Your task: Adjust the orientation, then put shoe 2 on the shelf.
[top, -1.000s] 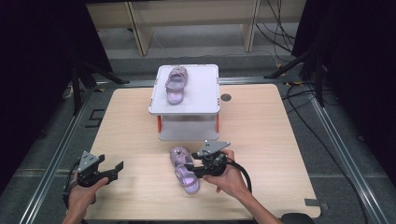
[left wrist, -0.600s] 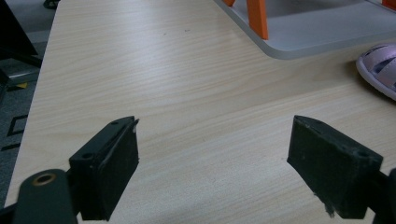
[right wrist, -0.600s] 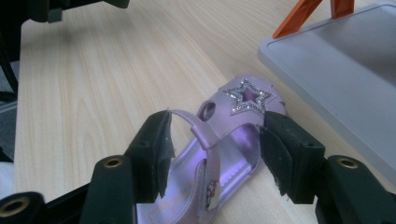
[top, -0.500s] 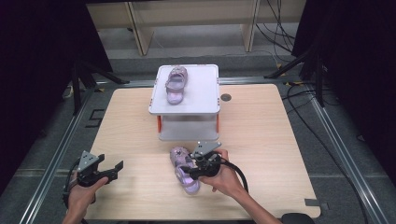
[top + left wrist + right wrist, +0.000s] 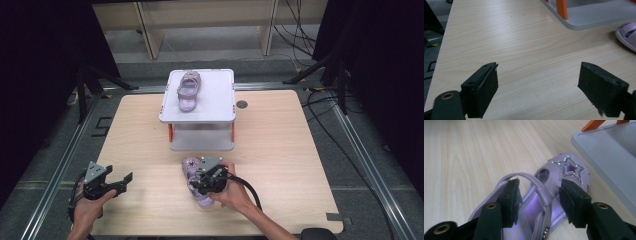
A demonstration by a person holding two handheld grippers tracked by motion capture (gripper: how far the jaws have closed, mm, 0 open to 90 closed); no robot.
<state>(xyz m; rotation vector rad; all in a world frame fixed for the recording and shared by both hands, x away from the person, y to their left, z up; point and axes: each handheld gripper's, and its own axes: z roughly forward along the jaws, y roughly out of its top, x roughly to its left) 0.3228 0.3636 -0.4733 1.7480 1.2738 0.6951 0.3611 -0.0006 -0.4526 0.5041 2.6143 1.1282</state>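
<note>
A lilac child's sandal [image 5: 189,167] with a glittery star lies on the wooden table [image 5: 280,150], just in front of a white stand [image 5: 215,95]. My right gripper [image 5: 196,182] is over it. In the right gripper view the sandal [image 5: 554,177] lies between the jaws of the right gripper [image 5: 539,195], which straddle its ankle strap. The jaws have just been closing, but I see no pad pressing on it. A second matching sandal [image 5: 187,90] rests on top of the stand. My left gripper [image 5: 122,182] hovers wide open at the near left, with nothing between its jaws [image 5: 537,85].
The stand's grey base [image 5: 599,15] with orange posts sits close behind the near sandal [image 5: 627,35]. It is also in the right gripper view [image 5: 609,157]. A dark round hole [image 5: 242,104] marks the table right of the stand. Metal rails frame the table.
My right hand has shifted left and down, so its jaws now sit around the near sandal. The left hand has stayed where it was.
</note>
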